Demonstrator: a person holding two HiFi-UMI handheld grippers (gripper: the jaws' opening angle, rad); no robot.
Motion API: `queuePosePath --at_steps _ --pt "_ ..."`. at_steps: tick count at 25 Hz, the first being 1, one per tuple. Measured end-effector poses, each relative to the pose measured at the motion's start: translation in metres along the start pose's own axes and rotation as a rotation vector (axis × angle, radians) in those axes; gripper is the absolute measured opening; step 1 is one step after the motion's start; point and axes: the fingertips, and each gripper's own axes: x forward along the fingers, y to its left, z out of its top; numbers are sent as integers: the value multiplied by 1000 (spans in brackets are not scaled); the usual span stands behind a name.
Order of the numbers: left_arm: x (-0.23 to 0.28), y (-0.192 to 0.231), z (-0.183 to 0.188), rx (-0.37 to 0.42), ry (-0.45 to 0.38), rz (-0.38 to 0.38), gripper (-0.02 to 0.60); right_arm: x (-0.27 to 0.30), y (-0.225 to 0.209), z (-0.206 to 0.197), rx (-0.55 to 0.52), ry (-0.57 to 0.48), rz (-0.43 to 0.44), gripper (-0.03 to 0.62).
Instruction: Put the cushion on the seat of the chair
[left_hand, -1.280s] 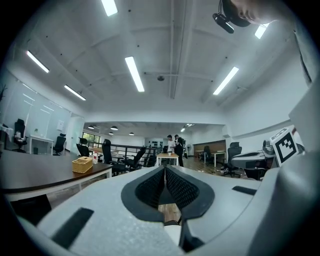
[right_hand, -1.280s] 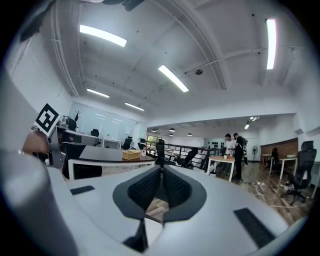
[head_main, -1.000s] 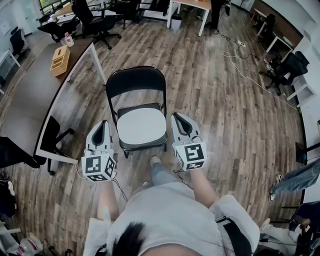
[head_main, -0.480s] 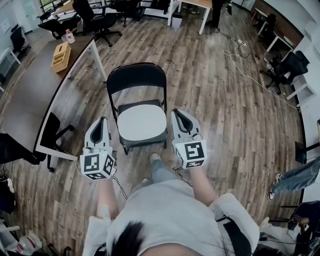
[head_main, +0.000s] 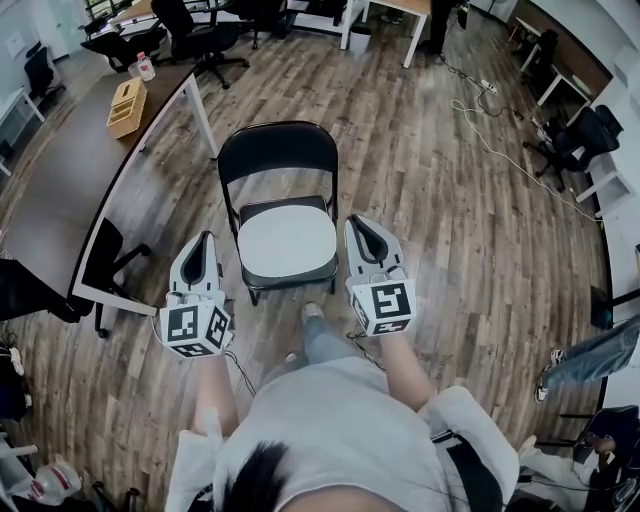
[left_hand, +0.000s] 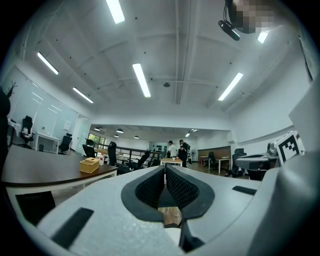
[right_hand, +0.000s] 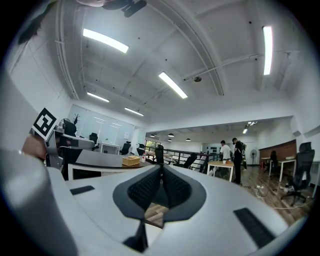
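Both jaw pairs pressed together, nothing between them. Left gripper (head_main: 206, 240) sits just left of the chair (head_main: 278, 155) seat. The cushion (head_main: 288, 240) lies flat on that seat. Right gripper (head_main: 356, 224) sits just right of it.

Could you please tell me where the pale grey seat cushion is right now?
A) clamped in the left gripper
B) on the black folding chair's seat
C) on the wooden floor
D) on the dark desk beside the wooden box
B: the pale grey seat cushion lies flat on the seat of the black metal folding chair.
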Motion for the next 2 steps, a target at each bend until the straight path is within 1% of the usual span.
queuePosePath --at_steps 2 --pt "0 0 -1 1 0 -1 17 0 0 0 0 -3 -1 18"
